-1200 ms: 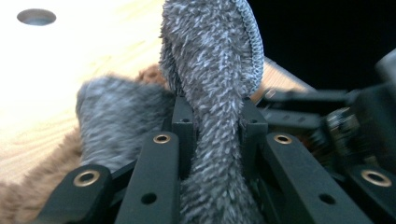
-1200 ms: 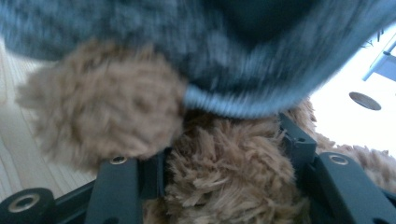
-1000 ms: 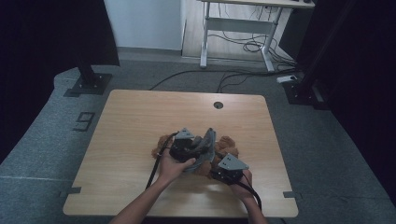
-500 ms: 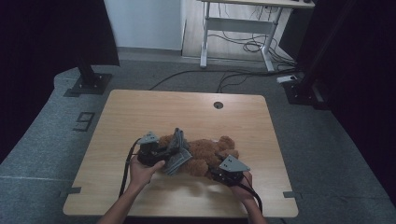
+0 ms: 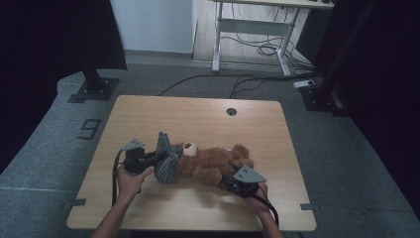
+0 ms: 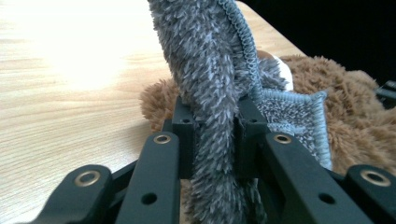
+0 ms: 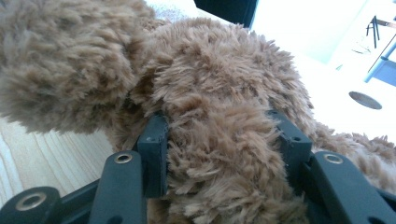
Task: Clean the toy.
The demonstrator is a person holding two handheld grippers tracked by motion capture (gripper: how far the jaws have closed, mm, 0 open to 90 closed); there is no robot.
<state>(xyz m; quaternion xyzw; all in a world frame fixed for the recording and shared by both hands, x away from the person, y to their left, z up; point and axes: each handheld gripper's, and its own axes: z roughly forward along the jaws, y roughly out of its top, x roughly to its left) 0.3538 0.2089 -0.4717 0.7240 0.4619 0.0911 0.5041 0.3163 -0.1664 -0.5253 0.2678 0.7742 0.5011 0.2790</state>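
Jaws of the left gripper [image 6: 212, 135] are clamped on a fold of grey fleece cloth [image 6: 210, 70]; the fabric is pinched flat between the pads and rises upright out of them. In the high view the left gripper [image 5: 148, 161] sits at the table's left front, with the cloth [image 5: 166, 163] bunched just beside the teddy bear's head [image 5: 190, 148], partly over it.

Jaws of the right gripper [image 7: 224, 140] are closed around a brown plush limb of the teddy bear [image 7: 219, 154], pile bulging out on both sides of the pads. In the high view the right gripper [image 5: 237, 184] is at the bear's lower end, front right.

Key relation: the teddy bear [image 5: 213, 161] lies on its back with its long axis running left to right across the table [image 5: 198, 114], head toward the left gripper, legs toward the right one. The cloth is at the head end, so the left hand [image 5: 130, 181] is the nearer one for any pull or drape along that axis; the right hand [image 5: 257, 196] serves as anchor.

Judgement: the cloth would have to travel along the body from head toward legs, and snagging on the muzzle or arms is the likely hitch.

Surroundings: a round cable hole [image 5: 231, 111] at the far edge is well apart. Nothing else is seen on the tabletop.
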